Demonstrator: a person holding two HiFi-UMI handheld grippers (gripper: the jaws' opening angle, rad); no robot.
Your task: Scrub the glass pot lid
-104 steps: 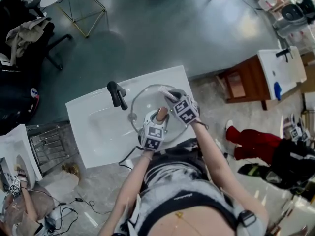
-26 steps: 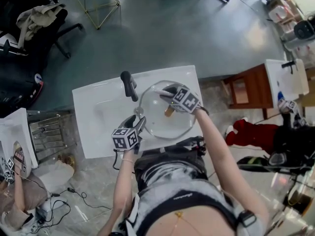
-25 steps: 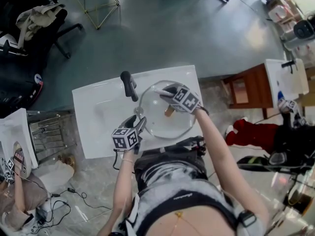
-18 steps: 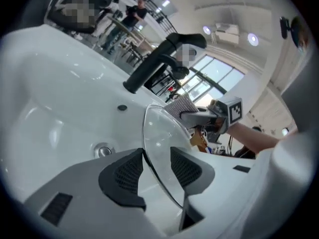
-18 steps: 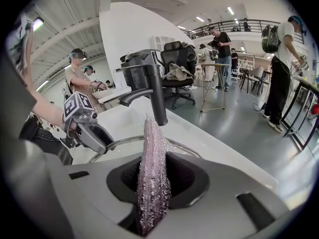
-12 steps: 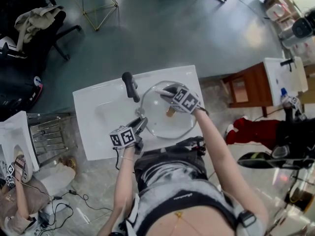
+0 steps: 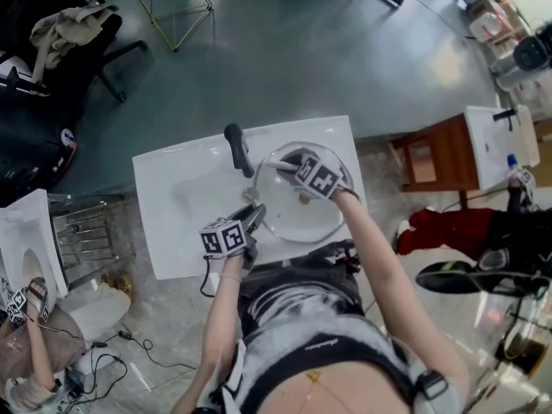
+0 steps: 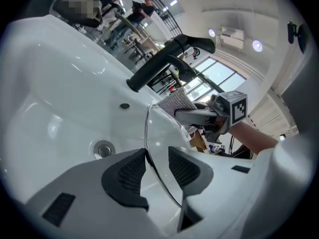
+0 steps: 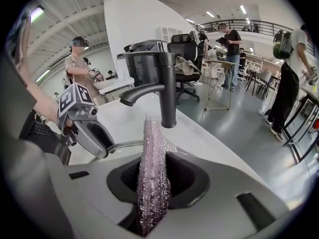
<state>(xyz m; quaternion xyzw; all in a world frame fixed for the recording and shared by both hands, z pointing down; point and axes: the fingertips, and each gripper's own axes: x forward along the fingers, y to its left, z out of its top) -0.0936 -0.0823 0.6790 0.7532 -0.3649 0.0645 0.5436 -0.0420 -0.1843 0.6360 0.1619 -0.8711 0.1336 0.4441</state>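
left tool [image 8: 157,169] – jaws just closing – apparently clamping glass lid [image 8: 150,133] rim, right tool [image 9: 154,179] pinching scrubbing cloth [image 9: 152,151] over sink [image 7: 172,210]

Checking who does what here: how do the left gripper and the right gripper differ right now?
The left gripper has the rim of the glass pot lid between its jaws, which have just been closing on it; the right gripper is shut on a silvery scrubbing cloth. The left gripper sits at the lid's near edge, the right gripper at its far edge by the faucet. Both work over the white sink.
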